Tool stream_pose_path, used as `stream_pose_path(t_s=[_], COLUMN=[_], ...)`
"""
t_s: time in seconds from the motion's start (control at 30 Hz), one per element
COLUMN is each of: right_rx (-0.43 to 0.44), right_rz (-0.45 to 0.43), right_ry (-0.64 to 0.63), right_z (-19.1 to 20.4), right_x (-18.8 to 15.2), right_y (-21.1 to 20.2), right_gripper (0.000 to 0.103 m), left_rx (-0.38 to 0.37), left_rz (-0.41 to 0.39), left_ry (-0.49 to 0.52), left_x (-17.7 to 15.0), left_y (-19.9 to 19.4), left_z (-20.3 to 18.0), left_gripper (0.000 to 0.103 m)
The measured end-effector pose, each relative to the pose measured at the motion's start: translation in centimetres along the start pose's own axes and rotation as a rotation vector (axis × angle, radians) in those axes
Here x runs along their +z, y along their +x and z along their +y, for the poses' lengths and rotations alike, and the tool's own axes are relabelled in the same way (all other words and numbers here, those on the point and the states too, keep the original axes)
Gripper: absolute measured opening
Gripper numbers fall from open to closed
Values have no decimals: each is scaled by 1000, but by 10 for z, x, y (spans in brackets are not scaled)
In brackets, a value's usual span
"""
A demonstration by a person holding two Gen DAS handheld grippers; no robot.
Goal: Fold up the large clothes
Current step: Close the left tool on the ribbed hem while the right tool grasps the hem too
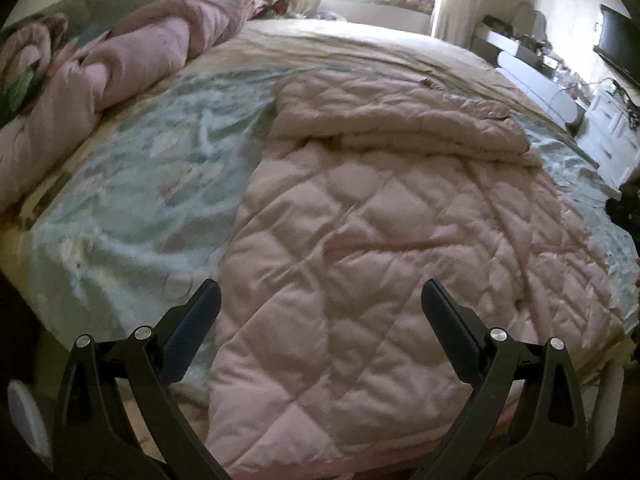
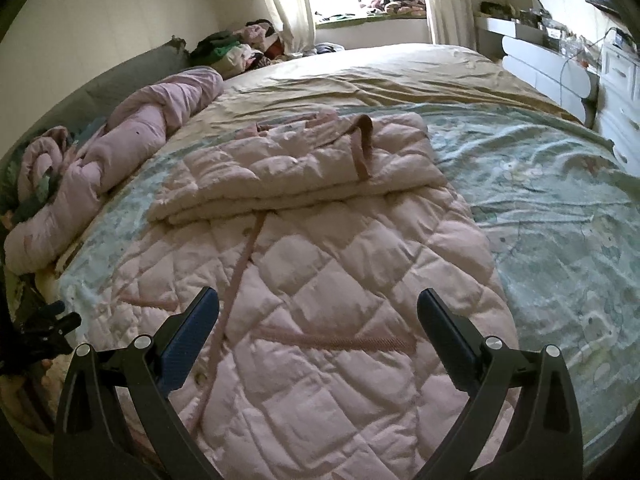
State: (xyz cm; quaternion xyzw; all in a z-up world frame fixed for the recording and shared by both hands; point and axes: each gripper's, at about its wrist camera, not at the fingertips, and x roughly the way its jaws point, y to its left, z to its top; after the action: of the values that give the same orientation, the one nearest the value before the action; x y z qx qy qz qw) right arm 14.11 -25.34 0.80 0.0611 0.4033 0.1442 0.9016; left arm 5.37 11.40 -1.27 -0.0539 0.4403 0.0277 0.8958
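A large pale pink quilted coat (image 1: 360, 240) lies flat on the bed, its far part folded back over itself into a thick layer (image 1: 392, 116). It also shows in the right wrist view (image 2: 312, 264), with a pink belt strip (image 2: 240, 264) running down it and a brown loop (image 2: 364, 144) on the folded part. My left gripper (image 1: 320, 300) is open and empty, held above the coat's near left part. My right gripper (image 2: 318, 308) is open and empty above the coat's near end.
The bed has a pale green patterned sheet (image 1: 132, 168) and a beige cover (image 2: 360, 76) beyond. A rolled pink duvet (image 1: 100, 80) lies along the left side. Clothes are piled near the window (image 2: 240, 48). White drawers and a desk (image 2: 616, 80) stand at the right.
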Motion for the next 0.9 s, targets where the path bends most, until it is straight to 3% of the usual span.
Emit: stream_pose_path(t_s=[0.23,0.47,0.9], right_rx=[-4,-11,-47], right_rz=[2,2,33], right_ry=[23,46,82], right_z=[-14,-27,-59], right_x=[-7,-12,-33], right_y=[-3,-7,-19], right_gripper=[99,99,99], left_rx=[13,-71,-143], left_rz=[56,155,239], left_ry=[-68,-115,-99], left_x=[-19,-39,-59], left_y=[3,15,29], left_z=[35,60,59], left_gripper=[94,94,88])
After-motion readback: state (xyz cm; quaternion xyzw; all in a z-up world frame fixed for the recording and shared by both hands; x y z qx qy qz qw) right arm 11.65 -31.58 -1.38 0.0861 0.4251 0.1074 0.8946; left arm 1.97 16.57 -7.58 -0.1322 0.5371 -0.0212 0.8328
